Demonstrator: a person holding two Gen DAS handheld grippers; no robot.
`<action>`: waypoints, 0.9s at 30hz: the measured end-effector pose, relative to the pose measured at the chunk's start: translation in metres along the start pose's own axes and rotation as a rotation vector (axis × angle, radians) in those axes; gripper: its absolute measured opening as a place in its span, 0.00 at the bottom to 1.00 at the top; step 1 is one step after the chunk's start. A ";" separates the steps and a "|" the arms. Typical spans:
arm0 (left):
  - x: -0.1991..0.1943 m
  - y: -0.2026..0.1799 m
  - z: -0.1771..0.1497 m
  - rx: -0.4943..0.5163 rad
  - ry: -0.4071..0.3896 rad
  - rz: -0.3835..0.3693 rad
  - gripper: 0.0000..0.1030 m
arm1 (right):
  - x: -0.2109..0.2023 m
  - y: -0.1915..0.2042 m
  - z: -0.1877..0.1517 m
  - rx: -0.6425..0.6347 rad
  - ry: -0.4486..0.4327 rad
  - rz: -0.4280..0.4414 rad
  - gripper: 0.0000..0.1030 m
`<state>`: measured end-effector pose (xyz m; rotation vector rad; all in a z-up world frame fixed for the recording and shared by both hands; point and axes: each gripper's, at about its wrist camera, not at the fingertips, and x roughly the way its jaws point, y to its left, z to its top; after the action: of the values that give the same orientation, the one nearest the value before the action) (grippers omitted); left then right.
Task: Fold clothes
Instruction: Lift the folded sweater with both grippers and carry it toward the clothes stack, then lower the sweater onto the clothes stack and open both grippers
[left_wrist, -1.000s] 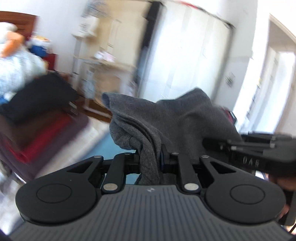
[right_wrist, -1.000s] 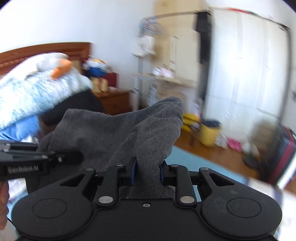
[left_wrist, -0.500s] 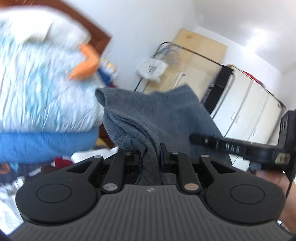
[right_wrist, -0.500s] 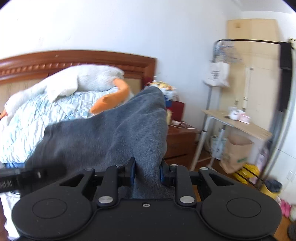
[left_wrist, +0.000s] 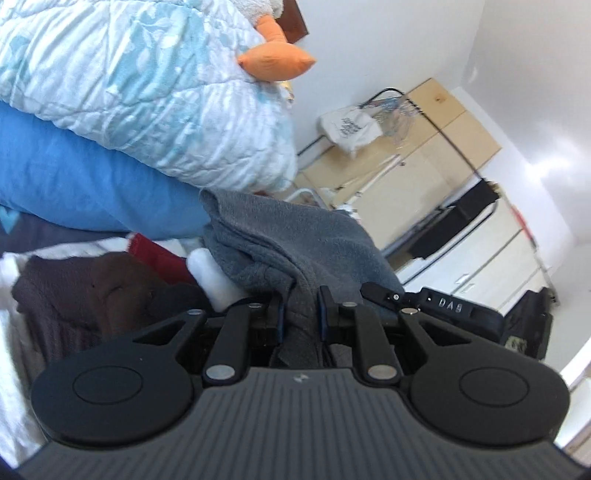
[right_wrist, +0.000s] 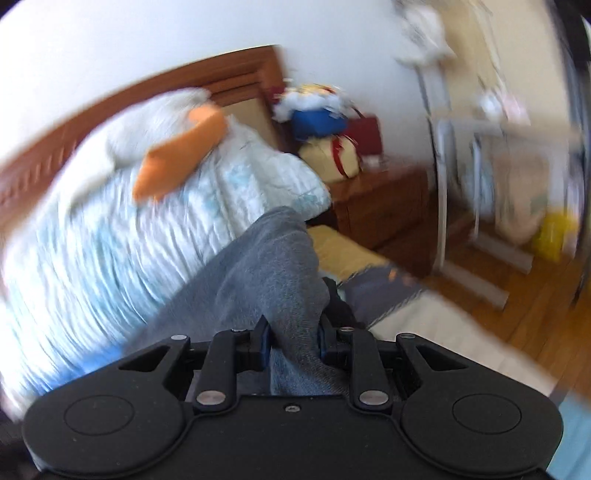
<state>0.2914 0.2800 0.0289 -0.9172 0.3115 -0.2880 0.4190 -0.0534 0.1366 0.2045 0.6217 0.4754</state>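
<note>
Left wrist, surface and room: a bed fills the left side, with a light-blue patterned quilt (left_wrist: 147, 92) on top of a blue pillow (left_wrist: 85, 184); an orange plush part (left_wrist: 277, 61) rests on the quilt. Lower left lies a dark brown garment (left_wrist: 92, 291) with a red cloth (left_wrist: 159, 254) behind it. To the right stand a clothes rack (left_wrist: 436, 122) and white wardrobe doors (left_wrist: 491, 258).
Left wrist, claw: the left gripper (left_wrist: 300, 317) is clamped on the grey garment (left_wrist: 291, 240), cloth pinched between its blue pads.
Left wrist, change: a second ago this view showed the wardrobe and floor; now the bed fills it and the picture is rolled over.
Left wrist, garment: it bunches up from the jaws and runs away from the camera, long axis up and to the left, ending at a corner beside the pillow. The right gripper (left_wrist: 376, 290) reaches in from the right and touches the cloth.
Right wrist, surface and room: blurred; a wooden headboard (right_wrist: 129, 107), the quilt (right_wrist: 129, 236), a wooden nightstand (right_wrist: 384, 206) piled with bags, and wood floor (right_wrist: 498, 314).
Right wrist, claw: the right gripper (right_wrist: 291, 334) grips a thick fold of the grey garment (right_wrist: 269, 273).
Right wrist, change: the wardrobe has gone; bed and nightstand are now ahead.
Right wrist, garment: it rises forward from the jaws, with its far edge over the bed's edge.
</note>
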 end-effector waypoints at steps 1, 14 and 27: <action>-0.001 -0.002 0.001 -0.019 0.012 -0.025 0.15 | -0.005 -0.006 0.004 0.061 0.017 0.014 0.25; -0.035 -0.066 -0.038 0.131 -0.036 0.224 0.19 | -0.022 0.043 -0.027 -0.391 -0.060 -0.435 0.53; 0.007 -0.056 -0.058 0.111 0.116 0.148 0.21 | -0.027 0.012 -0.080 -0.315 -0.160 -0.190 0.54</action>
<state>0.2695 0.2023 0.0402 -0.7658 0.4635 -0.2199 0.3478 -0.0526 0.0908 -0.1147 0.3985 0.3634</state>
